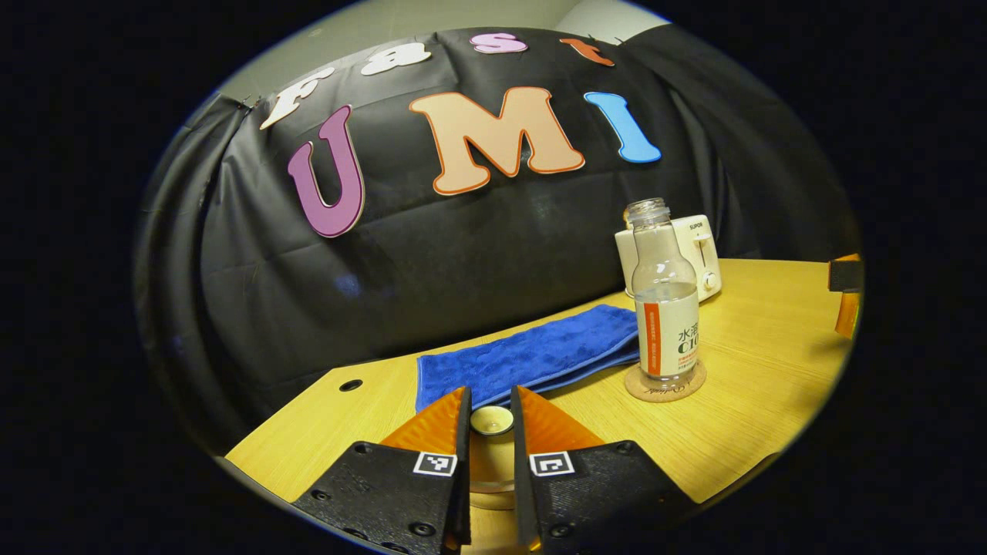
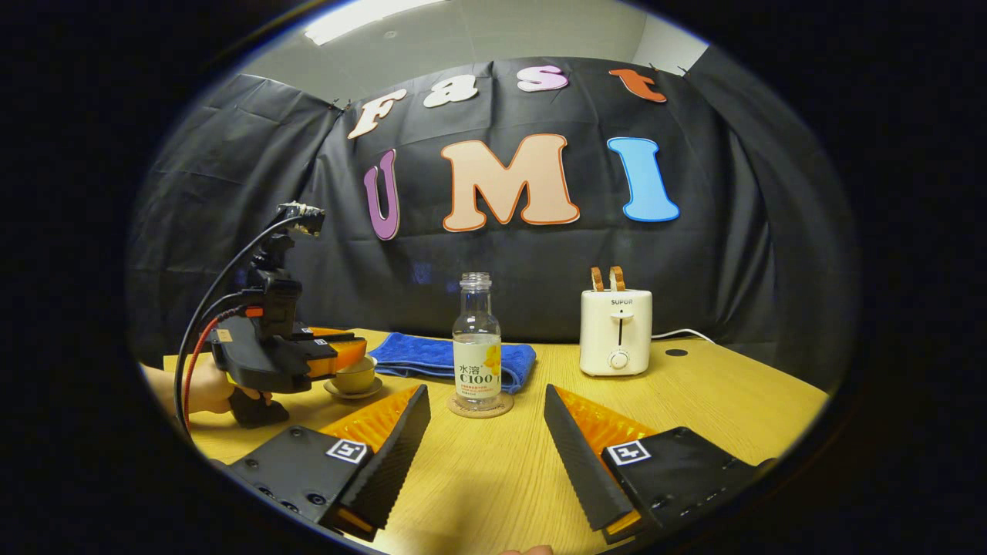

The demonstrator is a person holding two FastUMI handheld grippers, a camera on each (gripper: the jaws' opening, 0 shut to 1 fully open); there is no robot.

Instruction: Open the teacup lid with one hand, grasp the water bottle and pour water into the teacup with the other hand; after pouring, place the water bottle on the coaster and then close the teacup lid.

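Note:
In the left gripper view my left gripper [image 1: 491, 401] is shut on the small round knob of the teacup lid [image 1: 491, 420], one finger pressing on each side. The right gripper view shows the same gripper, held by a hand, over the yellowish teacup [image 2: 356, 376] on its saucer. The uncapped water bottle [image 1: 665, 308] [image 2: 476, 343], part full, stands upright on a round cork coaster [image 1: 640, 389] [image 2: 480, 408]. My right gripper [image 2: 486, 443] is open and empty, low over the table a short way in front of the bottle.
A folded blue towel [image 1: 532, 354] [image 2: 432, 356] lies behind the cup and bottle. A white toaster [image 1: 705, 254] [image 2: 615, 331] stands at the back, its cord trailing right. The wooden table [image 2: 493, 478] has a small hole near its far right edge.

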